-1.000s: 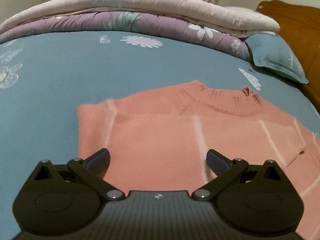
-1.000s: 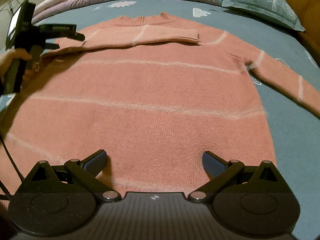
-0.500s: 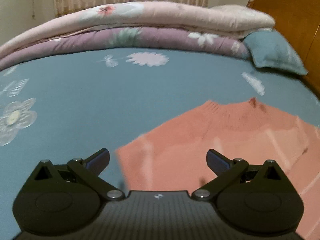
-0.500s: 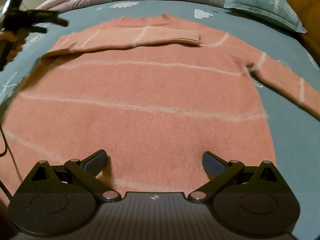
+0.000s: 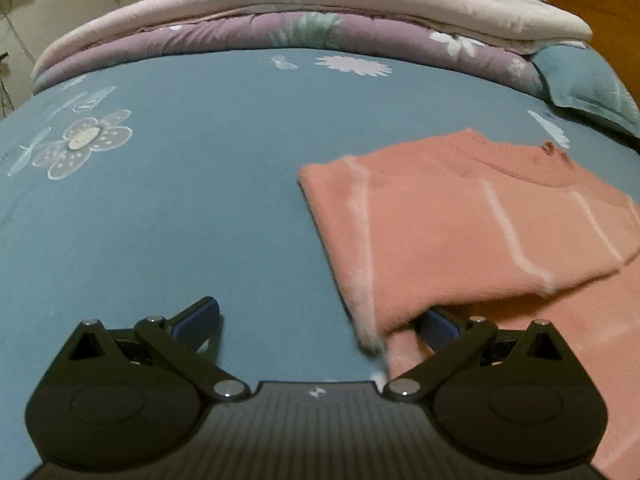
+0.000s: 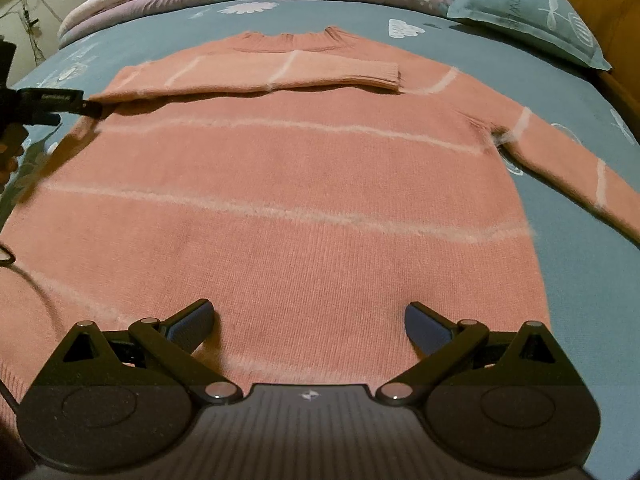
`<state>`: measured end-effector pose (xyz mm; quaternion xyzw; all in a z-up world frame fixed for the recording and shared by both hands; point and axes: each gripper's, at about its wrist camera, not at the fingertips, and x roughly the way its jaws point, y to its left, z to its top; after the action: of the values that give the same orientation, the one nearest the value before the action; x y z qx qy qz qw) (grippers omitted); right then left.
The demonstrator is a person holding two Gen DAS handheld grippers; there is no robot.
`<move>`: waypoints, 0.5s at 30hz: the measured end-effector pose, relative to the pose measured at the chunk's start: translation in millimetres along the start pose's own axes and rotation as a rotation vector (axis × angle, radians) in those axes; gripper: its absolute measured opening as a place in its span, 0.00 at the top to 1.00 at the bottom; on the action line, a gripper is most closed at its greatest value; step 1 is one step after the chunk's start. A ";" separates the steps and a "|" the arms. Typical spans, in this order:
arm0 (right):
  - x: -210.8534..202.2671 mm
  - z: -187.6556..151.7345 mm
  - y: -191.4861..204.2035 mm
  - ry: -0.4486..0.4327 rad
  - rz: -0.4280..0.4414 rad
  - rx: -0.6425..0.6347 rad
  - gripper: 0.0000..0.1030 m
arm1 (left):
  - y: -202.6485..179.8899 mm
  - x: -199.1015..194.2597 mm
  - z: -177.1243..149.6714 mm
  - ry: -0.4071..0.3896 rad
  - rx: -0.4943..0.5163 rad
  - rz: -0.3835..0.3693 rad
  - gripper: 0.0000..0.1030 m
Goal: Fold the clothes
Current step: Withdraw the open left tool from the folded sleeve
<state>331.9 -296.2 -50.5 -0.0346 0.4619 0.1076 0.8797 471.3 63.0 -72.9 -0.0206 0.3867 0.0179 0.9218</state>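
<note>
The left gripper (image 5: 318, 320) is gaping wide at the sweater's (image 6: 280, 184) folded shoulder edge, one finger (image 5: 438, 326) tucked beneath the flap. The right gripper (image 6: 310, 320) is hovering with jaws spread over the hem, holding nothing. The sweater is lying flat on the blue bedsheet (image 5: 180, 200), its long axis running hem-to-collar toward the stacked quilts (image 5: 320, 12); one sleeve (image 6: 272, 74) is lying crosswise over the chest, the other sleeve (image 6: 568, 164) reaching outward.

Sweater (image 6: 304, 200) flat on bed (image 6: 580, 272), pillow (image 6: 532, 16) behind-R, quilts (image 5: 280, 20) behind

One sweater (image 6: 304, 184), two quilts (image 5: 304, 20), one pillow (image 6: 528, 16), two tools (image 6: 308, 320).
</note>
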 end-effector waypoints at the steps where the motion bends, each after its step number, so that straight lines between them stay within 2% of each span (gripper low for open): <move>1: -0.2 -0.2 -0.1 0.000 0.000 0.000 0.00 | -0.6 -0.4 0.5 -0.009 0.021 0.004 0.00; 6: -0.5 -0.8 -0.8 -0.003 -0.001 0.004 0.00 | -10.7 -2.6 -7.3 -0.033 0.177 0.065 0.00; 10: -0.2 -0.8 -1.7 -0.005 0.002 0.004 0.00 | 1.4 -6.6 -20.1 -0.003 0.090 0.046 0.00; 15: 0.7 0.7 -1.2 -0.004 -0.003 0.000 0.00 | -3.5 -4.2 -8.8 -0.028 0.094 0.055 0.00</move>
<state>333.2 -297.2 -50.7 -0.0351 0.4599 0.1064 0.8808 462.3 59.0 -76.0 0.0334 0.3746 0.0253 0.9262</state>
